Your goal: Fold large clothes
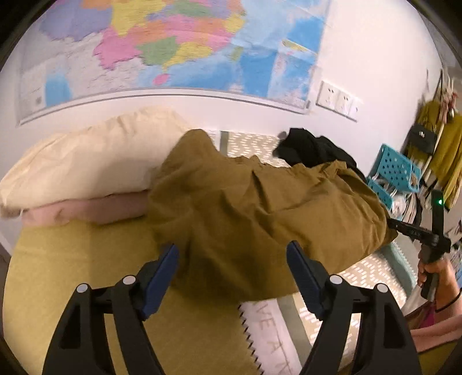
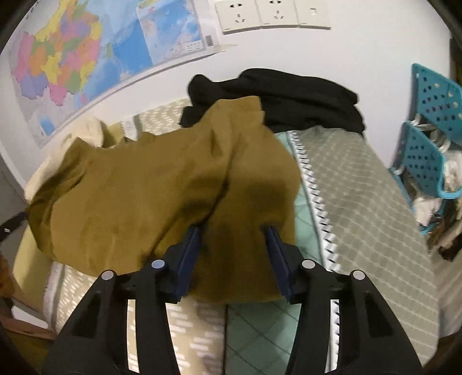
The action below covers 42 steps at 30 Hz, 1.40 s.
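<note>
On the bed [image 2: 361, 184], the mustard garment [image 2: 161, 184] lies crumpled, unfolded; right tongs [image 2: 234, 230] half-closed around a fold, left tongs [image 1: 232, 253] wide, gripping nothing.

1 olive-brown garment [image 1: 260, 207], 1 black clothes pile [image 2: 277, 98], 1 cream pillow [image 1: 86, 161], 1 pink folded blanket [image 1: 95, 210]. 2 blue perforated baskets [image 2: 427, 144], 1 wall map [image 1: 173, 49], 3 wall socket plates [image 2: 271, 13]. 2 grippers: left gripper [image 1: 232, 256], right gripper [image 2: 232, 233].

a home bedroom: pillow [image 1: 86, 161] on a bed [image 1: 72, 259], wall map [image 1: 173, 46], clothes rack [image 1: 441, 144] nearby.
</note>
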Available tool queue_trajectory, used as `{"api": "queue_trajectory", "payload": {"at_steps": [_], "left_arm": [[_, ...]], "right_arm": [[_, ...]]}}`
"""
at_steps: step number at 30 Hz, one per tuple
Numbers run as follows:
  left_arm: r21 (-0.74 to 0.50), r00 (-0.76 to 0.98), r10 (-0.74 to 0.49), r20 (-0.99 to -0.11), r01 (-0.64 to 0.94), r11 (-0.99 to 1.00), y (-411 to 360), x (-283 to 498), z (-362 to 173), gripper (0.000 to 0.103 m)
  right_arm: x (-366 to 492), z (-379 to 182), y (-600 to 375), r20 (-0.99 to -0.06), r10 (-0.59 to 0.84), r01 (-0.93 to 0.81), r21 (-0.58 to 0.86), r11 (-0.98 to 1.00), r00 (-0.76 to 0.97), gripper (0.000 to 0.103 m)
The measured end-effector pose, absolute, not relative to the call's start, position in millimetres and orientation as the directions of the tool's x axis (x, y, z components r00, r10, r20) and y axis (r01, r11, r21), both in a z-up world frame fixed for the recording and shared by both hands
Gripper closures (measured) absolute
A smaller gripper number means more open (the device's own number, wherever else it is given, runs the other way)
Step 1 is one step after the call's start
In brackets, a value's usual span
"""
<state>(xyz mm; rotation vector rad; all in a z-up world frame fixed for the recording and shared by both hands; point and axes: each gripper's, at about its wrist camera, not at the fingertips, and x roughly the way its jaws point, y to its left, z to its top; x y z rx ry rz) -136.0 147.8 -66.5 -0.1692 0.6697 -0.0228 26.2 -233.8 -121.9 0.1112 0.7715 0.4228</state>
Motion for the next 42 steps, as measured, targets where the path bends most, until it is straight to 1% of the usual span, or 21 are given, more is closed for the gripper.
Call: {"api": "queue_trajectory", "payload": {"at_steps": [1, 2, 3, 5, 8, 10, 11, 12, 14, 15, 16, 19, 21, 24, 26, 30, 32, 33, 34, 37, 42], "left_arm": [[-0.158, 0.773, -0.093, -0.627, -0.009, 0.987, 141, -125, -71, 0.028], [-0.154, 0.760, -0.093, -0.643, -0.009, 0.988, 137, -114, -76, 0.028], [-0.150, 0.753, -0.092, -0.652, -0.008, 0.989, 135, -110, -80, 0.027], [-0.085, 0.743, -0.040, -0.668, -0.022, 0.996, 128, -97, -88, 0.027], [-0.031, 0.734, 0.025, -0.679, -0.063, 0.998, 132, -87, -92, 0.033], [-0.049, 0.717, 0.030, -0.697, -0.088, 0.995, 142, -84, -96, 0.037], [-0.058, 0.707, 0.026, -0.706, -0.094, 0.994, 146, -84, -98, 0.037], [-0.063, 0.693, 0.029, -0.720, -0.107, 0.992, 151, -83, -101, 0.037], [-0.049, 0.678, 0.051, -0.734, -0.127, 0.991, 155, -83, -104, 0.037], [-0.038, 0.667, 0.070, -0.742, -0.145, 0.989, 158, -84, -105, 0.036], [-0.051, 0.662, 0.061, -0.747, -0.148, 0.988, 161, -86, -105, 0.036], [-0.128, 0.688, 0.000, -0.726, -0.135, 0.983, 172, -94, -95, 0.037], [-0.144, 0.720, -0.016, -0.694, -0.117, 0.983, 174, -99, -85, 0.037], [-0.105, 0.746, 0.011, -0.666, -0.107, 0.989, 173, -97, -71, 0.033], [-0.082, 0.725, 0.039, -0.687, -0.131, 0.988, 175, -85, -74, 0.033], [-0.099, 0.647, 0.039, -0.761, -0.176, 0.979, 191, -59, -103, 0.034], [-0.170, 0.631, -0.018, -0.776, -0.182, 0.968, 203, -54, -118, 0.031], [-0.203, 0.632, -0.040, -0.774, -0.188, 0.961, 208, -54, -120, 0.031], [-0.204, 0.639, -0.037, -0.769, -0.190, 0.960, 208, -57, -118, 0.031], [-0.192, 0.677, -0.018, -0.736, -0.183, 0.964, 203, -77, -102, 0.032], [-0.306, 0.733, -0.132, -0.667, -0.108, 0.946, 209, -124, -88, 0.029]], "right_arm": [[27, -121, -232, -0.649, 0.410, -0.341, 0.238, 0.910, 0.641, 0.086], [26, -120, -231, -0.650, 0.398, -0.342, 0.219, 0.914, 0.648, 0.088], [24, -115, -233, -0.641, 0.394, -0.353, 0.200, 0.914, 0.659, 0.095], [17, -102, -242, -0.616, 0.369, -0.330, 0.181, 0.926, 0.696, 0.098], [18, -96, -267, -0.590, 0.322, -0.244, 0.209, 0.947, 0.740, 0.100], [31, -116, -271, -0.636, 0.339, -0.226, 0.254, 0.940, 0.693, 0.100], [34, -123, -264, -0.658, 0.329, -0.242, 0.223, 0.944, 0.677, 0.099], [37, -129, -258, -0.687, 0.321, -0.256, 0.199, 0.946, 0.652, 0.095], [37, -121, -265, -0.680, 0.318, -0.227, 0.222, 0.948, 0.661, 0.077], [34, -111, -271, -0.657, 0.324, -0.215, 0.244, 0.946, 0.680, 0.052], [29, -98, -277, -0.615, 0.332, -0.214, 0.260, 0.942, 0.715, 0.038], [22, -69, -274, -0.536, 0.362, -0.269, 0.246, 0.931, 0.762, 0.037], [23, -64, -260, -0.524, 0.392, -0.318, 0.229, 0.920, 0.756, 0.039], [50, -80, -224, -0.583, 0.412, -0.378, 0.187, 0.907, 0.700, 0.054], [70, -99, -208, -0.632, 0.442, -0.410, 0.208, 0.888, 0.637, 0.057], [100, -125, -192, -0.682, 0.456, -0.391, 0.261, 0.882, 0.572, 0.050], [101, -122, -193, -0.688, 0.458, -0.372, 0.284, 0.884, 0.562, 0.049], [97, -116, -196, -0.683, 0.462, -0.361, 0.299, 0.883, 0.566, 0.043], [90, -110, -201, -0.666, 0.482, -0.360, 0.325, 0.874, 0.570, 0.034], [59, -92, -222, -0.580, 0.577, -0.385, 0.431, 0.816, 0.575, 0.018], [9, -94, -270, -0.472, 0.719, -0.349, 0.651, 0.674, 0.510, 0.011]]}}
